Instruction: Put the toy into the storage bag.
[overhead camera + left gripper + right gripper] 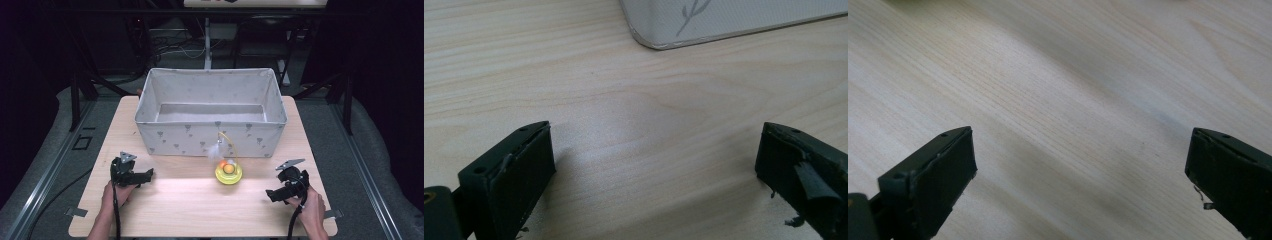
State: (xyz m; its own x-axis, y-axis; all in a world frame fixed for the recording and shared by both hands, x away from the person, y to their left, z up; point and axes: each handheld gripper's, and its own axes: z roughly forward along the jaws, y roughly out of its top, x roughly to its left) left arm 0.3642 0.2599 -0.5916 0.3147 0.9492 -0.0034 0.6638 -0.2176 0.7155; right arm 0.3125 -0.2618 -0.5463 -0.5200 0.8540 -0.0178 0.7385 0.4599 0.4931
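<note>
A small yellow dish toy (228,173) holding an orange ball stands on the wooden table (190,205), with a thin wire and a white feather (216,149) rising from it. Behind it stands a grey fabric box (210,137) with a leaf print, its inside bare. My left gripper (145,176) rests at the table's left, held by a hand, jaws wide apart over bare wood (649,150). My right gripper (270,195) sits at the right, also open, with only wood (1078,150) between its jaws. The box's lower corner (684,30) lies ahead of the left gripper.
The table sits on a grey floor with metal rails (45,185) along both sides. Black frame legs (75,95) and cables stand behind the table. A cable trails from each gripper toward the near edge.
</note>
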